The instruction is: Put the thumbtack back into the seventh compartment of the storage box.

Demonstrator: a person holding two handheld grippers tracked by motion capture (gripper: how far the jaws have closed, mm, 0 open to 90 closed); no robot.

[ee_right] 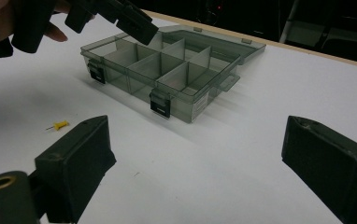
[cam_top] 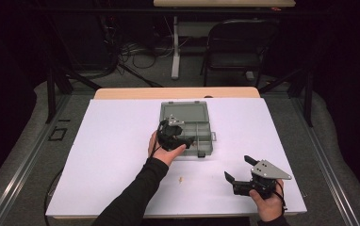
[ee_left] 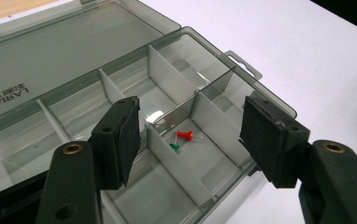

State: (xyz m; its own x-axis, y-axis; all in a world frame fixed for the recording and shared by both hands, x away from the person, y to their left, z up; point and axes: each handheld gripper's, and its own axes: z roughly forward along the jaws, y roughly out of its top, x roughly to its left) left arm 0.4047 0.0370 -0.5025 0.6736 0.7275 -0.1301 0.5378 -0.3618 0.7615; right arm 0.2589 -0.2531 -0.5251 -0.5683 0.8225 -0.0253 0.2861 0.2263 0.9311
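Red pushpin (ee_left: 184,135) lies in a box (ee_left: 223,116) compartment, long axis level, below the left gripper (ee_left: 190,140), jaws apart; right gripper (ee_right: 200,163) apart, empty.

Organizer box (ee_left: 186,70) looks like smoky see-through plastic, smooth and glossy, glare glinting off a divider. Inside it, red pushpin (ee_left: 184,135) and green pushpin (ee_left: 174,147) have shiny plastic heads. Left gripper (ee_left: 190,140) pads read as matt black, slightly rough. Under the box, the white table cover (ee_left: 317,60) is matt.

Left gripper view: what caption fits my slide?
Open left gripper above organizer box holding red pushpin and green pushpin.
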